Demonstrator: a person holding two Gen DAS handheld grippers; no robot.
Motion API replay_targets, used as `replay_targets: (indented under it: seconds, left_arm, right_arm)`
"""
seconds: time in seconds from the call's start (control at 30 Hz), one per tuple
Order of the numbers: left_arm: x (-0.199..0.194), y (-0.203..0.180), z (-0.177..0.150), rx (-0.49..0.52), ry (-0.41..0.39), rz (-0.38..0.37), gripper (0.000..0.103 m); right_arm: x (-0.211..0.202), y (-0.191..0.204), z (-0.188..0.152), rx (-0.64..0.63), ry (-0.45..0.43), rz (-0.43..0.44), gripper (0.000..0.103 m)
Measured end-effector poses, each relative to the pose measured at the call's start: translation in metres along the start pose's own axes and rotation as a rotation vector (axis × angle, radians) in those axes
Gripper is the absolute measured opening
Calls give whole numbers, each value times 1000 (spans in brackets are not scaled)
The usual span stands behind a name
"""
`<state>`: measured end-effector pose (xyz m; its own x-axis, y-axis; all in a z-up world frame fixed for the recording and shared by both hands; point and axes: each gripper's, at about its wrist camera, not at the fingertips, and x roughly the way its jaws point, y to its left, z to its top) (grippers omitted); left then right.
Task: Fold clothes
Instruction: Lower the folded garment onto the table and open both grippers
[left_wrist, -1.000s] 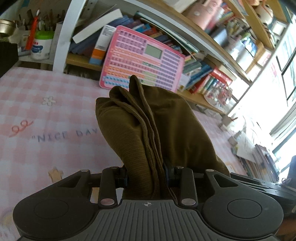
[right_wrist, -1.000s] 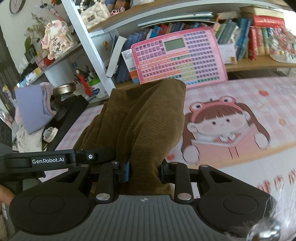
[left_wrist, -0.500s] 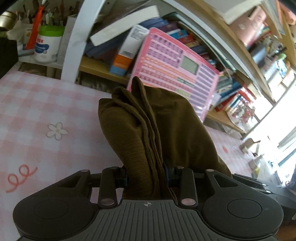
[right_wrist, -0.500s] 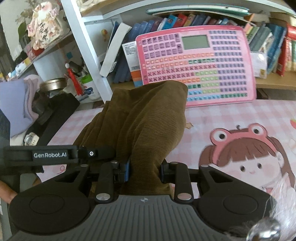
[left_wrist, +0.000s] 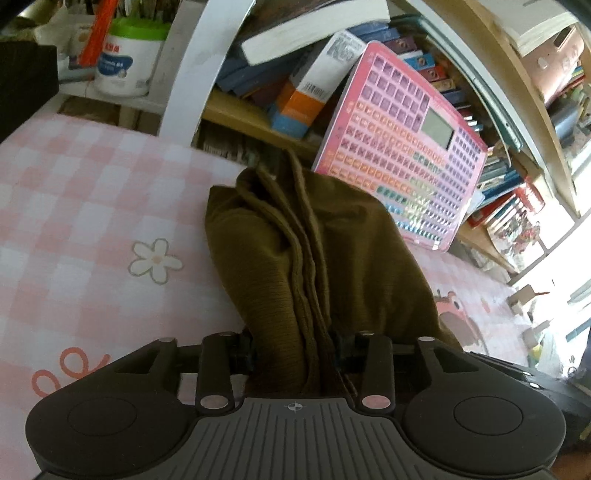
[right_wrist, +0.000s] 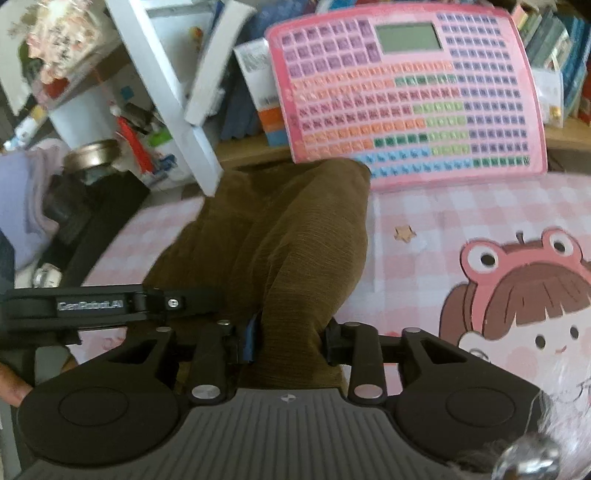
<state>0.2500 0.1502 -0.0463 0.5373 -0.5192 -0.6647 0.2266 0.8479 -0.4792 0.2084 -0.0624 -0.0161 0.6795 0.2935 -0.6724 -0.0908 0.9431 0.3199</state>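
An olive-brown ribbed garment (left_wrist: 303, 254) is bunched in folds and held up over the pink checked table cover (left_wrist: 74, 221). My left gripper (left_wrist: 295, 350) is shut on one gathered edge of it. My right gripper (right_wrist: 290, 338) is shut on another part of the same garment (right_wrist: 280, 236), just right of the left gripper's black arm (right_wrist: 92, 306). The cloth hides the fingertips of both grippers and hangs forward toward the shelf.
A pink toy keyboard board (right_wrist: 406, 92) leans against the bookshelf at the back of the table. A white shelf post (left_wrist: 199, 70) and a white tub (left_wrist: 125, 59) stand at the back left. A frog-hat girl print (right_wrist: 524, 302) is on the cover at right.
Both grippers have carried the garment forward, toward the shelf and the pink board, which now look much closer. Both grips are unchanged.
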Motion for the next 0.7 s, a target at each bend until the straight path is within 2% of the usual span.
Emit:
replay_targets:
  seconds: [0.03, 0.07, 0.33, 0.43, 0.57, 0.7]
  left_arm:
    - [1, 1, -1, 8, 4, 3, 52]
    - [-1, 2, 0, 15, 3, 9, 54]
    - [-42, 4, -6, 57, -54, 23, 59]
    - [-58, 0, -13, 75, -85, 42, 62]
    - [-77, -13, -29, 151, -118, 131, 68]
    - [-89, -24, -47, 199, -112, 178, 73]
  right_arm:
    - [0, -2, -1, 17, 4, -15, 44]
    - [-1, -4, -1, 32, 5, -25, 50]
    - [-35, -16, -4, 97, -22, -88, 56]
    - [-52, -8, -10, 52, -49, -130, 59]
    - [-70, 8, -23, -39, -65, -181, 65]
    - [-82, 23, -40, -81, -64, -222, 72]
